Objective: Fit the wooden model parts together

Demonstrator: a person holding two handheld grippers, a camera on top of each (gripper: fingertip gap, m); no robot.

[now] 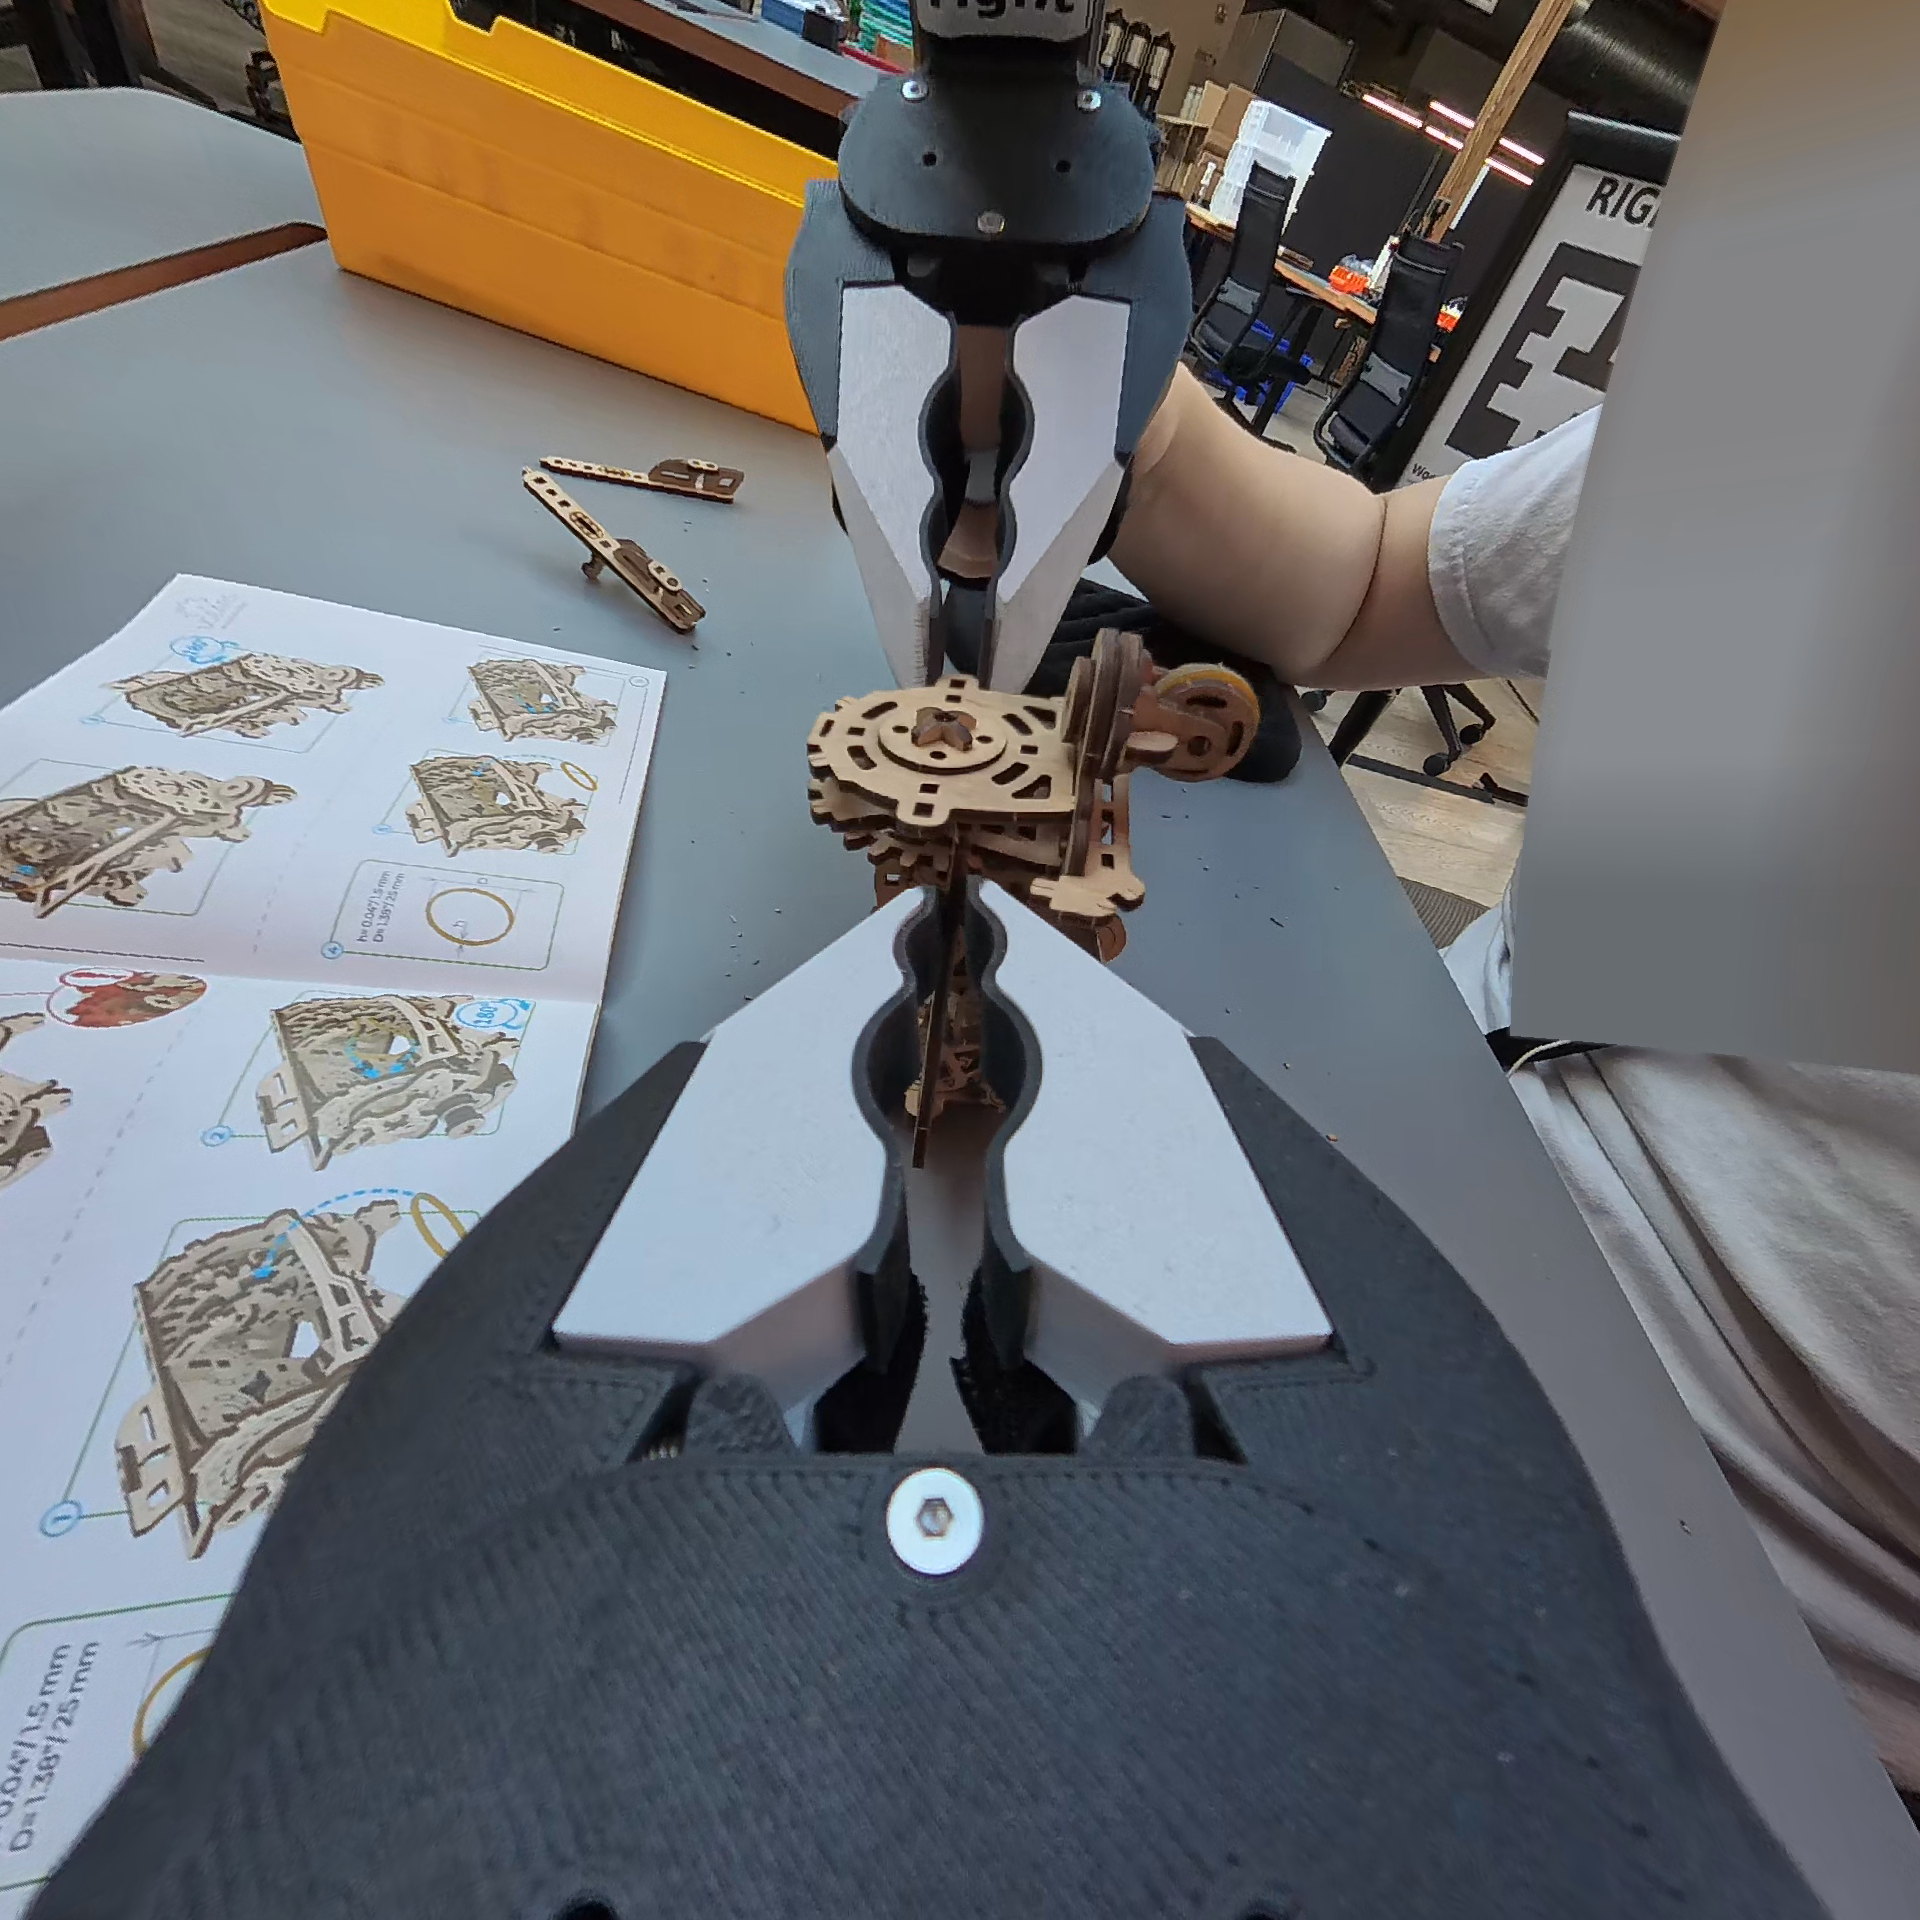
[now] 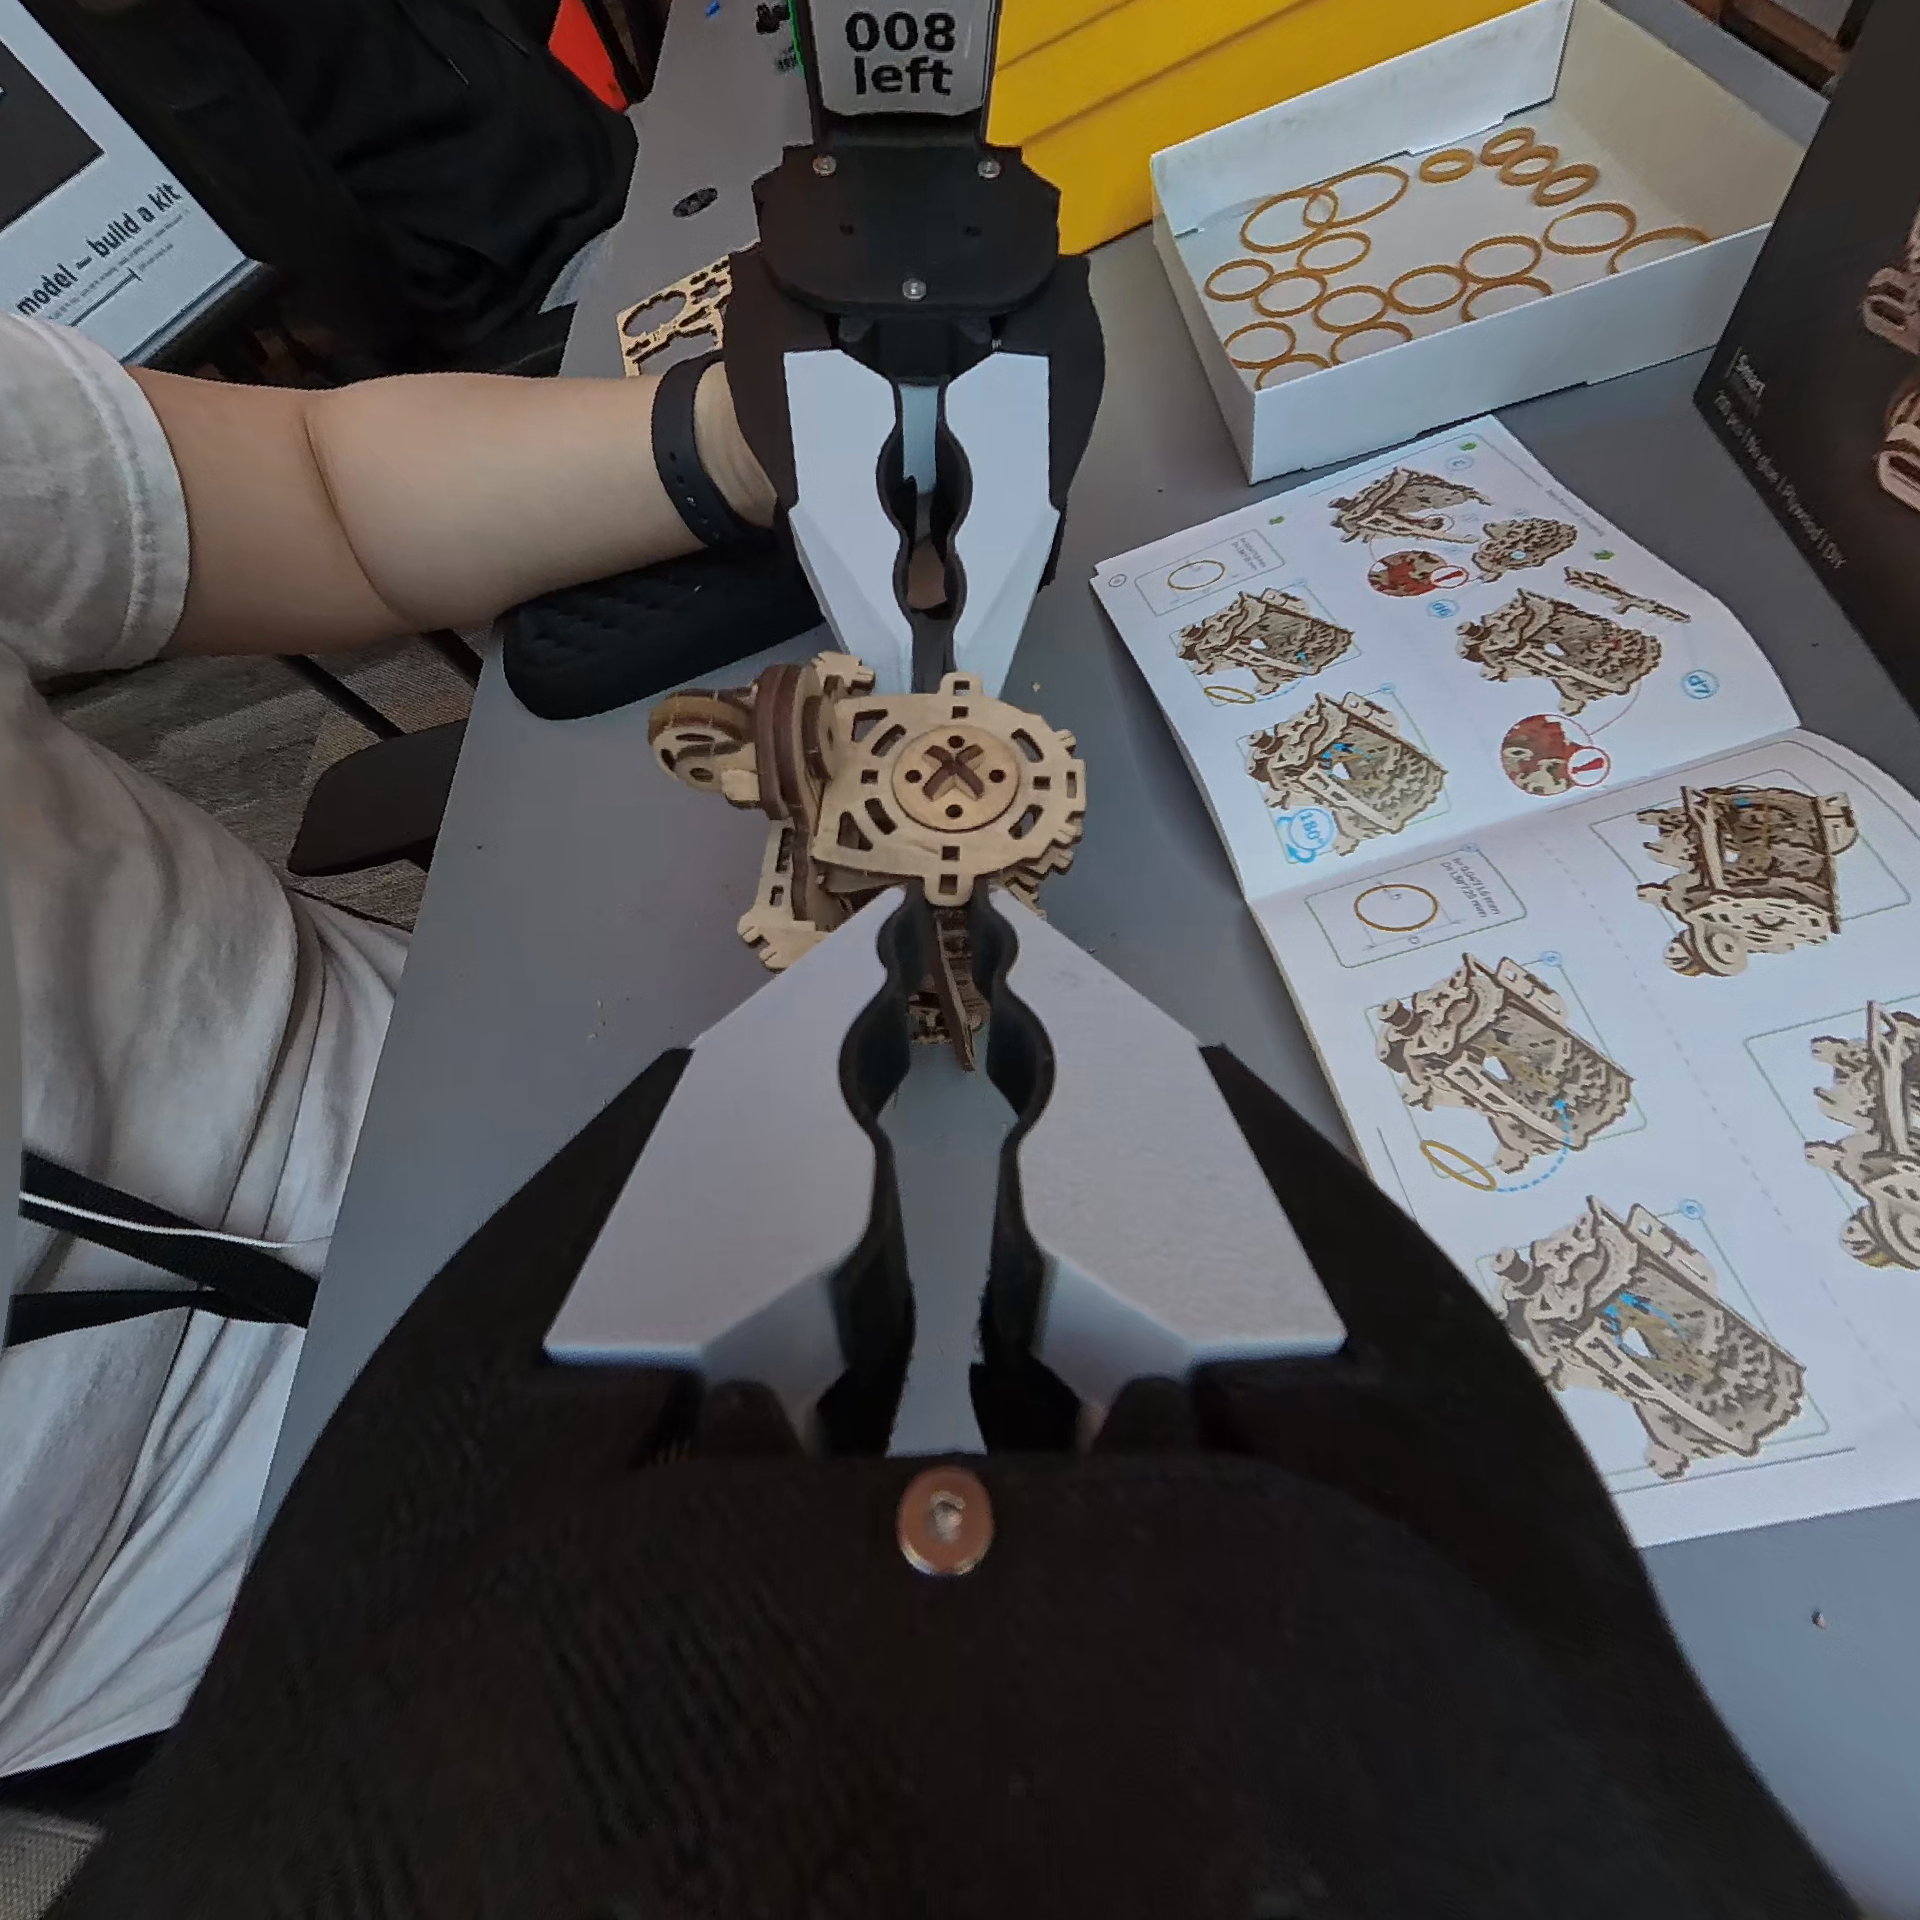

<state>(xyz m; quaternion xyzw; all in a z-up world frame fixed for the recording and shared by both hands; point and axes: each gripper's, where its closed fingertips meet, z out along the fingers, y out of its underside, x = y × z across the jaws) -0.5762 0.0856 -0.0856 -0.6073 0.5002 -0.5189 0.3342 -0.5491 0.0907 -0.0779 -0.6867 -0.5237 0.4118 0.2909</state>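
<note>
Right now the wooden model [image 1: 966,790] hangs just above the grey bench [image 1: 416,436], held between two claws that point at each other. The left claw [image 1: 940,904] is pinched tight on a thin flat piece at the near edge of the model. The right claw [image 2: 940,914] grips the edge on the other side, with its fingers almost touching.

I think the model is very light, because it is all thin cut wood full of holes. It looks stiff but easy to snap. The small teeth and tabs around the round plate could break if squeezed hard. The flat edges are the best places to hold, not the little wheel [image 1: 1205,717] sticking out at one side.

Two loose wooden strips [image 1: 623,540] lie far off on the bench, near a yellow bin [image 1: 540,187]. Maybe they go on next, but that is hard to tell. A paper guide [image 2: 1507,831] lies open beside the model, and a white box [image 2: 1226,416] of rubber rings sits farther off.
</note>
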